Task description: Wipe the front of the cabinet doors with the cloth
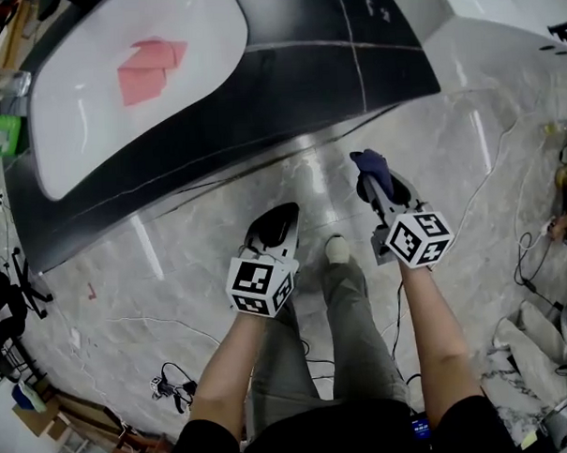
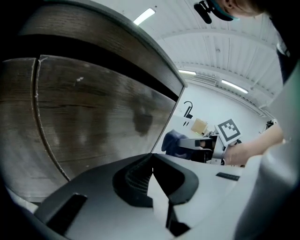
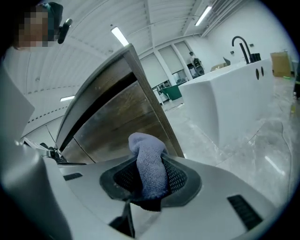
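The cabinet's dark wood doors (image 1: 259, 95) run under a white top, a short way ahead of both grippers. They fill the left gripper view as brown panels (image 2: 93, 122) and rise behind the cloth in the right gripper view (image 3: 122, 117). My right gripper (image 1: 373, 175) is shut on a blue cloth (image 1: 369, 163), which sticks up between its jaws (image 3: 149, 171), a little short of the door. The left gripper view also shows that cloth (image 2: 172, 140). My left gripper (image 1: 274, 221) hangs lower with its jaws together and nothing in them (image 2: 152, 173).
A pink folded sheet (image 1: 151, 67) lies on the white countertop (image 1: 82, 117). To the right stands a white counter (image 3: 234, 103) with a black tap (image 3: 241, 47). Cables (image 1: 173, 385) trail over the marble floor. The person's shoe (image 1: 337, 249) is between the grippers.
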